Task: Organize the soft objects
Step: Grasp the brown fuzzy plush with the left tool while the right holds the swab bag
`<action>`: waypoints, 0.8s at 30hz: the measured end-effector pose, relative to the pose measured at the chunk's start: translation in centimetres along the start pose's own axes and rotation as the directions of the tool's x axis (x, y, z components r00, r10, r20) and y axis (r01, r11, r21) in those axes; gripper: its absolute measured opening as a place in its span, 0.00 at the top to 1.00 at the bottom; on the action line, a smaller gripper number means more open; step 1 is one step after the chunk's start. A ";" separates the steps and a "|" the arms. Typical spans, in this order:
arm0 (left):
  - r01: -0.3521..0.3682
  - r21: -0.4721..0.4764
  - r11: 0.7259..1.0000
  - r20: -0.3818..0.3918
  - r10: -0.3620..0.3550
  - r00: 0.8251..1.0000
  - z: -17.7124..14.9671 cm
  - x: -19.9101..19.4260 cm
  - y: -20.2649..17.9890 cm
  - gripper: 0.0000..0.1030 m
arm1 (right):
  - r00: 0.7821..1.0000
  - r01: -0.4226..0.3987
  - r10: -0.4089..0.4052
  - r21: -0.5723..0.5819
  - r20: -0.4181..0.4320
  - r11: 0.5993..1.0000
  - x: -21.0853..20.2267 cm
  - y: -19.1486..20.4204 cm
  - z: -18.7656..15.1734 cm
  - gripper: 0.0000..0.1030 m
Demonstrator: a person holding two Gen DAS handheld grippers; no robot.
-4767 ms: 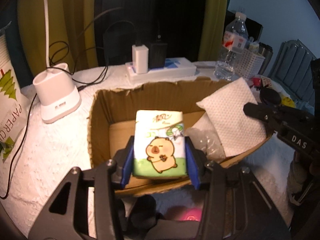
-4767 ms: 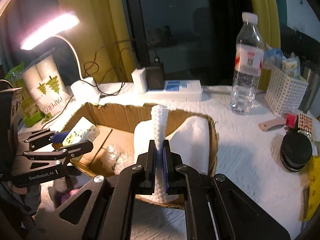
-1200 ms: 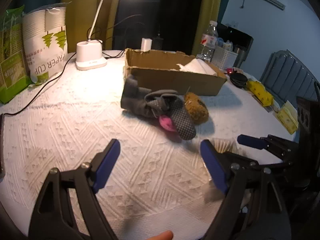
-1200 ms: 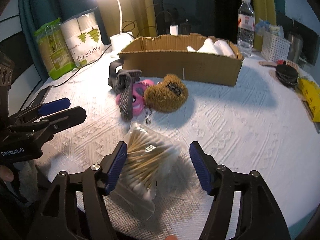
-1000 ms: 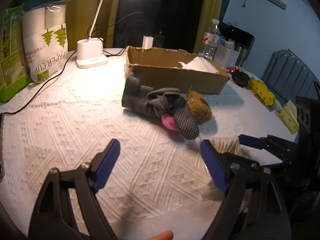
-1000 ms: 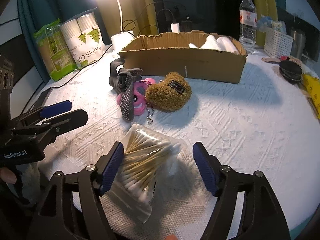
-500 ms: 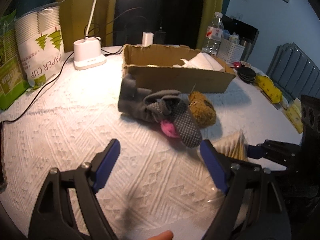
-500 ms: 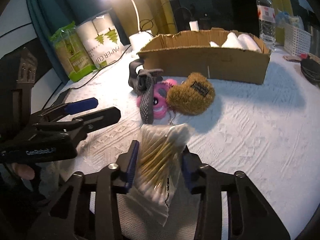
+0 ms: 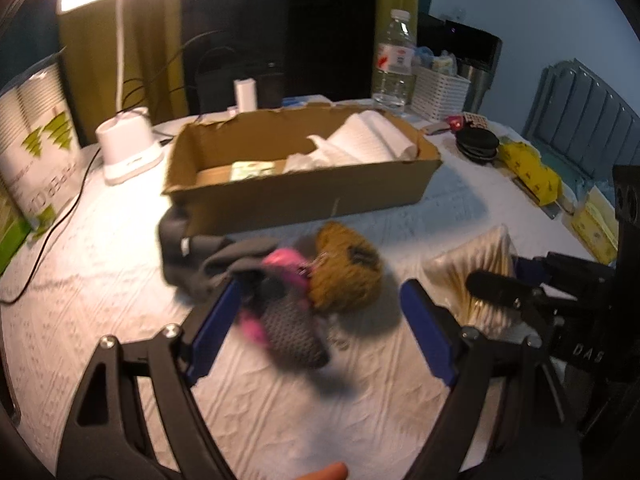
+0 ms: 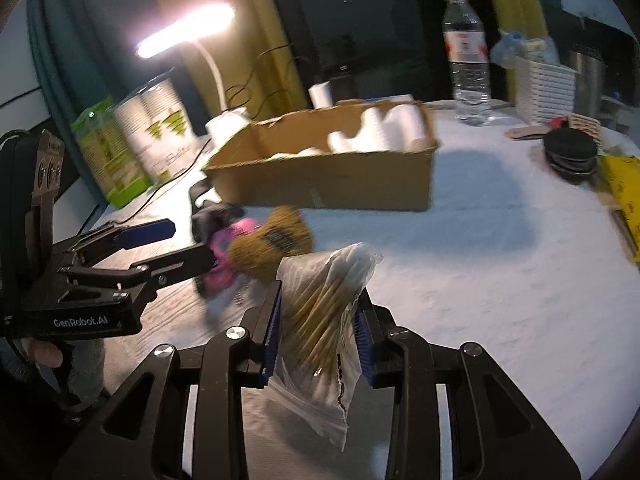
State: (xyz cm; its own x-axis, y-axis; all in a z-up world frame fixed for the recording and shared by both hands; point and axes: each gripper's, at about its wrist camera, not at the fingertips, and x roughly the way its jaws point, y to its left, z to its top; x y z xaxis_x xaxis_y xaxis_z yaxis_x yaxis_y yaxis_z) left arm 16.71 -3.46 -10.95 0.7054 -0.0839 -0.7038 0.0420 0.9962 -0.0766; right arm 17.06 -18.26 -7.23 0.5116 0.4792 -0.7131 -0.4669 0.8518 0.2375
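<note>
A round table (image 9: pixel 100 240) covered in a white textured cloth is lit by a desk lamp (image 9: pixel 128 148) at its far left edge, with dark and yellow curtains behind; a cardboard box (image 9: pixel 304 196) stands toward the far middle of the table, and white rolled cloths (image 9: pixel 360 144) and a small printed pack (image 9: pixel 252 169) are seen inside it; a water bottle (image 10: pixel 466 56) and a white basket (image 10: pixel 544 80) are placed at the far right edge; just in front of the box a grey sock (image 9: pixel 200 256), a pink item (image 9: pixel 288 262) and a brown plush (image 9: pixel 348 272) lie in a touching heap; the left gripper (image 9: pixel 320 320) is held spread wide over this heap, nothing being pinched by it; the right gripper (image 10: pixel 318 328) has just been closing, and a clear bag of cotton swabs (image 10: pixel 324 320) is clamped between its blue pads, lifted off the cloth near the front edge, right of the plush.
</note>
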 end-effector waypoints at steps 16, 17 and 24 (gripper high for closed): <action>-0.058 0.132 0.990 -0.077 0.069 0.995 2.2 6.2 -4.1 0.20 | 0.999 0.015 -0.018 0.093 0.031 0.996 -1.0 -5.9 0.7 0.67; -0.061 0.138 0.988 -0.084 0.074 0.994 2.2 6.6 -4.1 0.20 | 0.999 0.017 -0.020 0.097 0.033 0.995 -1.0 -6.1 0.7 0.67; -0.060 0.152 0.987 -0.135 0.081 0.988 1.8 8.3 -3.9 0.52 | 0.999 0.017 -0.021 0.117 0.034 0.993 -0.9 -6.9 0.6 0.67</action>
State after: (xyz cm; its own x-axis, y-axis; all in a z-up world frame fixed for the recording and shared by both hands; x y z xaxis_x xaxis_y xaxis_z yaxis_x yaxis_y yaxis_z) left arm 23.74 -7.99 -15.22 0.6046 -0.0058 -0.7965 0.1064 0.9916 0.0736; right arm 20.25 -24.43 -7.78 0.5455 0.4677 -0.6955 -0.3702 0.8789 0.3007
